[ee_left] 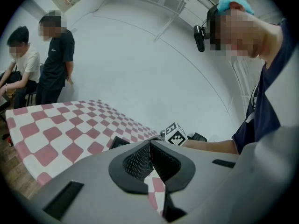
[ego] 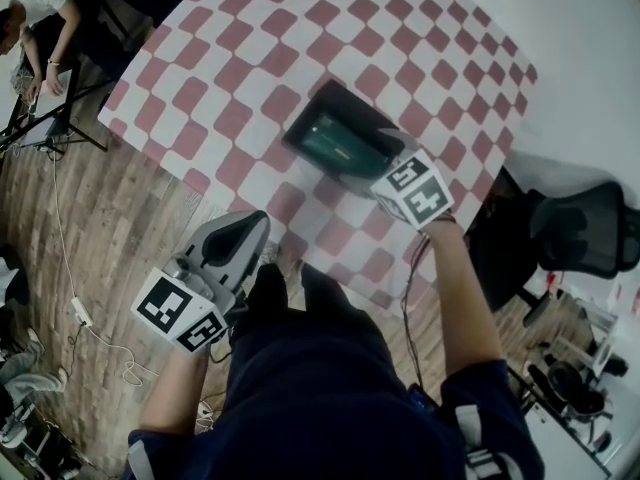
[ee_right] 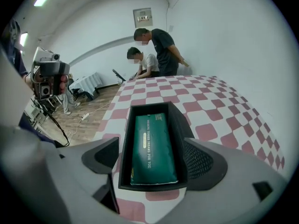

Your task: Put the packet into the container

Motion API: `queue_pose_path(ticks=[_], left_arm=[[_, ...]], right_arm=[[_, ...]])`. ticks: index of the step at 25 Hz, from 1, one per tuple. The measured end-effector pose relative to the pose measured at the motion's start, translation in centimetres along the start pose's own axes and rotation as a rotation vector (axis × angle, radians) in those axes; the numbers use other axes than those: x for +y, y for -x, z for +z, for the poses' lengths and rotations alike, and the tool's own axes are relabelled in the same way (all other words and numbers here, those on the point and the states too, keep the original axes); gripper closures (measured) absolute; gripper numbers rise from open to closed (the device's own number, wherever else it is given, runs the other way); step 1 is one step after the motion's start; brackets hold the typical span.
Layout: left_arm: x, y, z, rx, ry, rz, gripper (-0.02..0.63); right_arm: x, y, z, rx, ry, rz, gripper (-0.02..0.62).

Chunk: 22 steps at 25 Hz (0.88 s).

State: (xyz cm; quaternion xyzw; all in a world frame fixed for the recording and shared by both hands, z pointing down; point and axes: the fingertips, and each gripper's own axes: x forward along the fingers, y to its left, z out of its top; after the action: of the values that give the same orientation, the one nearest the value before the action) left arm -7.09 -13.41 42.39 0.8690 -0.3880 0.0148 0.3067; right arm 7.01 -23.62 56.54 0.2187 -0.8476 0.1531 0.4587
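Packet in container, right gripper open around it.
Green packet (ee_right: pixel 153 148) lies flat inside the black container (ee_right: pixel 184 125), near the front edge of the checkered table (ego: pixel 250 58). Right gripper (ee_right: pixel 153 160) has its jaws wide, the container's near end between them. Left gripper (ee_left: pixel 150 160) has its jaws closed on nothing, held off the table's front edge over the floor.

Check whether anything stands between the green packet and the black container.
Nothing visible does: the green packet already lies flat inside the black container, so there is no gap left to block.
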Motion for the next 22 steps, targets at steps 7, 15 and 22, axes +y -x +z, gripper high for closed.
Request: queue_pose_path(ticks=[7,15,22], left_arm=[[-1.6,-0.1,1.3,-0.003,-0.052,-0.027,0.580],[-4.5,-0.1,3.4,-0.013,-0.124,-0.068,0.580],[-7.1,0.1,4.6,-0.015,-0.183,-0.113,0.580]], right_arm=[[1.5,5.2,1.7,-0.228,-0.084,0.024,0.176],[3.5,13.3,4.1,-0.504,-0.169,0.011,0.347],[5.7,18.8,4.9,-0.657,-0.215,-0.020,0.444]])
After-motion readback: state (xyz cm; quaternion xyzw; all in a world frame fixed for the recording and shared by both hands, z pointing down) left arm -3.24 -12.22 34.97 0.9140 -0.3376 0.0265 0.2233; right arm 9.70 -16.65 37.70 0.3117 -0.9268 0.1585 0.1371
